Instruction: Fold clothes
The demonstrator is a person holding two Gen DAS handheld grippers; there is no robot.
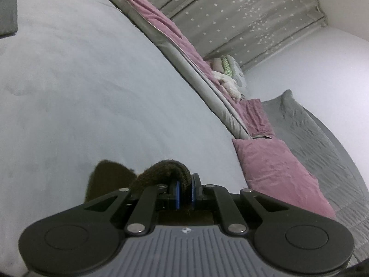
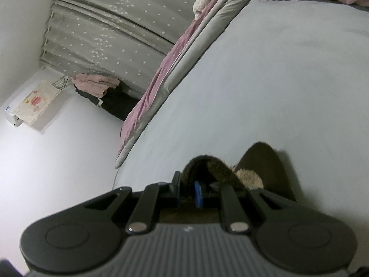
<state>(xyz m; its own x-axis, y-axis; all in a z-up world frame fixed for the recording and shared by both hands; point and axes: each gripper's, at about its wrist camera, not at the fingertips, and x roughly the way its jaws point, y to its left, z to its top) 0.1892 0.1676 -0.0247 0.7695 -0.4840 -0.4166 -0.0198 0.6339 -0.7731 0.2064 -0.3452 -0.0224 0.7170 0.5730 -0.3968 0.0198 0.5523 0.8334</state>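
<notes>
Nearest in, the left gripper [image 1: 184, 190] is pinched on a fold of the dark brown garment [image 1: 161, 168], and the right gripper [image 2: 188, 192] is clamped on another fold of it, pale fleecy lining showing. Two grippers, one garment, hanging low over the pale grey bedsheet [image 1: 92, 92]. I'd judge a fold is mid-carry; next calls for laying both held edges down level. Further off: two pink pillows [image 1: 279, 173], one star-dotted curtain [image 2: 110, 34].
</notes>
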